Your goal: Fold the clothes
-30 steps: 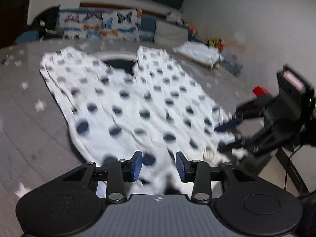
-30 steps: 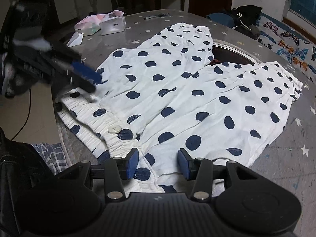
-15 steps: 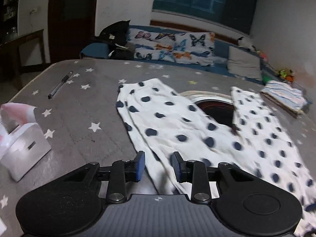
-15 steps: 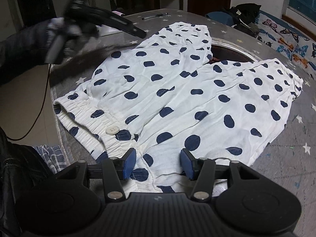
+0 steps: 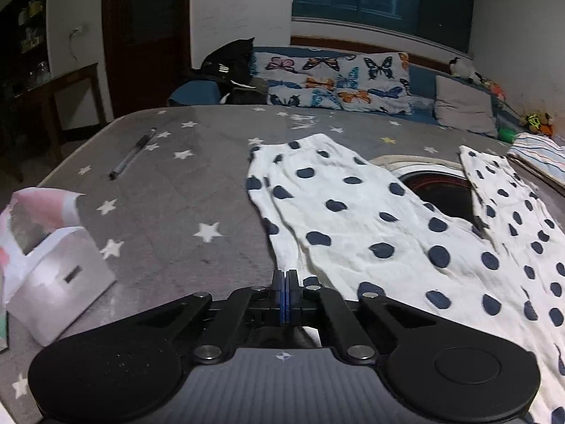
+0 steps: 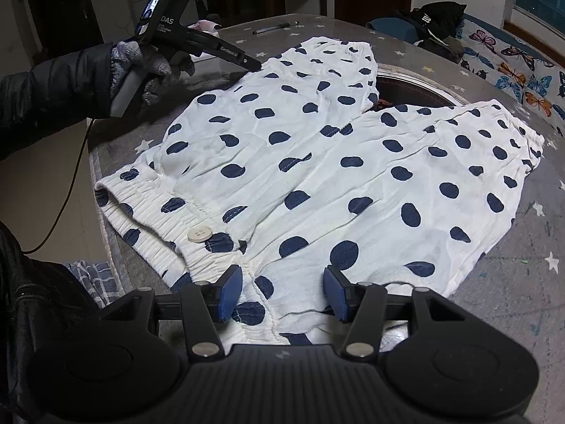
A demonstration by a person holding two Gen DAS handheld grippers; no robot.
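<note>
Left wrist view: the left gripper (image 5: 286,275), its black linkage arms folded inward, has both blue pads pressed flat together at the outer edge of one trouser leg; whether any cloth is pinched between them cannot be told. The polka-dot trousers (image 5: 356,233) — thin, crinkled white fabric printed with irregular navy dots — lie spread flat on the table (image 5: 169,219), whose grey cover is scattered with white stars. The two legs diverge toward the far side, and between them shows a round dark recess (image 5: 438,187) with a pale rim. To the left stands a white, box-shaped tissue holder (image 5: 60,282) with a rectangular slot and pink-white paper rising from its top; a slim pen (image 5: 132,155) lies farther back. Beyond the table a bench carries a butterfly-print cushion (image 5: 335,83).

Right wrist view: the right gripper (image 6: 282,291) stands with its blue-padded jaws parted over the ribbed, gathered elastic waistband (image 6: 155,219), and cloth lies between the pads without being pinched. A flat, pale, four-hole button (image 6: 200,234) sits on the waistband just left of the gripper. At upper left a hand in a knitted grey glove (image 6: 144,67), emerging from a dark padded sleeve, holds the other gripper's handle — its closed tip meets the leg's side edge.
</note>
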